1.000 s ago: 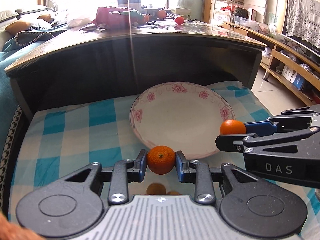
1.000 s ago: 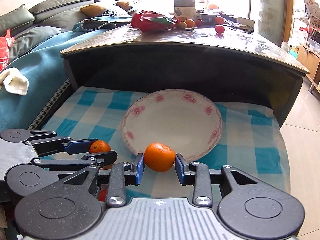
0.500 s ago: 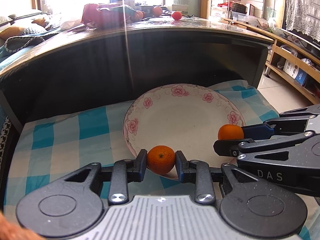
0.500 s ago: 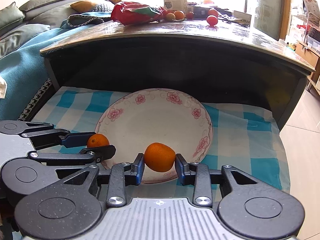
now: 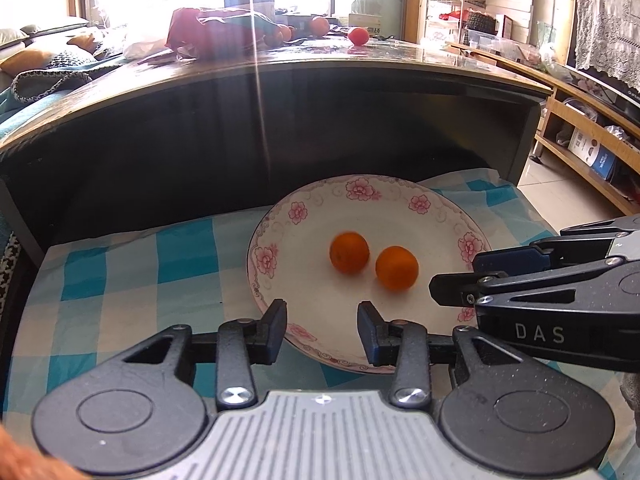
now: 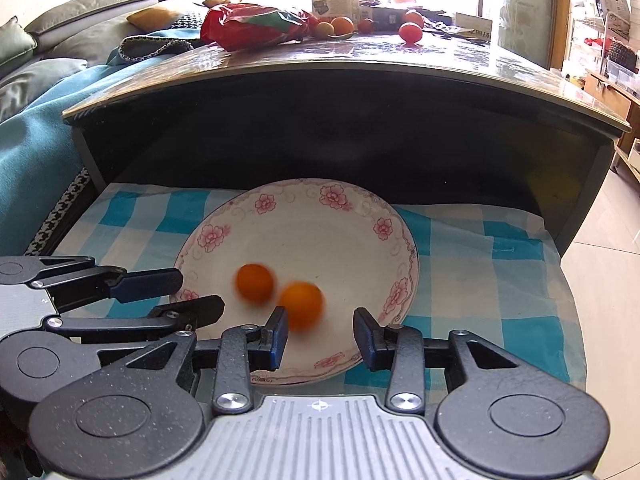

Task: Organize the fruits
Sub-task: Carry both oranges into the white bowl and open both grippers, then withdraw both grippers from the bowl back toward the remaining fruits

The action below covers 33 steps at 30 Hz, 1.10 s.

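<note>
- My left gripper [image 5: 322, 330] and right gripper [image 6: 320, 338]: fingers now apart, each having just let go its orange.
- Oranges [image 5: 349, 252] [image 5: 397, 268]: lying mid-plate [image 5: 276, 220], near each other (blurred, probably rolling).
- Judgement: this pair placed.

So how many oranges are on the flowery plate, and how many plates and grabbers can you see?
Oranges on the plate: 2, one and another beside it
Flowery plate: 1
Grabbers: 2, the left gripper and the right gripper, both with fingers apart and holding nothing
Total: 5
</note>
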Available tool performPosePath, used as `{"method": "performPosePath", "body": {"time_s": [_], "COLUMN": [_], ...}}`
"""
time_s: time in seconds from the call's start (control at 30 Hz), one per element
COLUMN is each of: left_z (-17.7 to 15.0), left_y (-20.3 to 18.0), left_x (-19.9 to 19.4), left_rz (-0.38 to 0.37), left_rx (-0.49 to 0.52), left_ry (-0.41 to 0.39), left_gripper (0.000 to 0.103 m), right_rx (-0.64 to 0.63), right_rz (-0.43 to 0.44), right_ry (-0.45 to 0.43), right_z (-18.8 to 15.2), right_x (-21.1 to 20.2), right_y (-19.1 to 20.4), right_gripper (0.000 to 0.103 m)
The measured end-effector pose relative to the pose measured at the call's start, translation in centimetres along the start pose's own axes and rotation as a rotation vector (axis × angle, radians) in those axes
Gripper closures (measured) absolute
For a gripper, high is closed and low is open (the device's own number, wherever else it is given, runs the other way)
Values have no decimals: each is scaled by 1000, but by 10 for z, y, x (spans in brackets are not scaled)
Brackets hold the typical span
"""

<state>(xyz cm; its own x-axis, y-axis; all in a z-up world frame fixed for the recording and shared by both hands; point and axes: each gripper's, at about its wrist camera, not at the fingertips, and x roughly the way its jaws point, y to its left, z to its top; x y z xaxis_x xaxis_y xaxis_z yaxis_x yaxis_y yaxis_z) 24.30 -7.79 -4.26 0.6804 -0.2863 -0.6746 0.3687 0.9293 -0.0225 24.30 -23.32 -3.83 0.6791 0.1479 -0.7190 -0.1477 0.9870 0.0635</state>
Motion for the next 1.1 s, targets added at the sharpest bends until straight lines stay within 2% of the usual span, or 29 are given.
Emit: {"method": "performPosePath", "body": {"time_s": [0.27, 0.43, 0.87, 1.1], "left_z": [8, 7, -25, -46], "left_y": [0, 0, 5, 4], "left_x": [-25, -50, -104, -117], "left_rz": [8, 7, -9, -29], "left_rx": [-8, -7, -6, 23], "left_ry": [-33, -43, -6, 30], "left_gripper": [55, 55, 54, 54], "right_rx": [12, 22, 56, 59], "right_rz": [-8, -3, 21, 28], "right_ry": [-19, -41, -30, 37], "right_z": [1, -3, -44, -74], "right_x": [-13, -38, -99, -104], "right_y": [-1, 2, 13, 23], "right_gripper": [70, 66, 65, 65]}}
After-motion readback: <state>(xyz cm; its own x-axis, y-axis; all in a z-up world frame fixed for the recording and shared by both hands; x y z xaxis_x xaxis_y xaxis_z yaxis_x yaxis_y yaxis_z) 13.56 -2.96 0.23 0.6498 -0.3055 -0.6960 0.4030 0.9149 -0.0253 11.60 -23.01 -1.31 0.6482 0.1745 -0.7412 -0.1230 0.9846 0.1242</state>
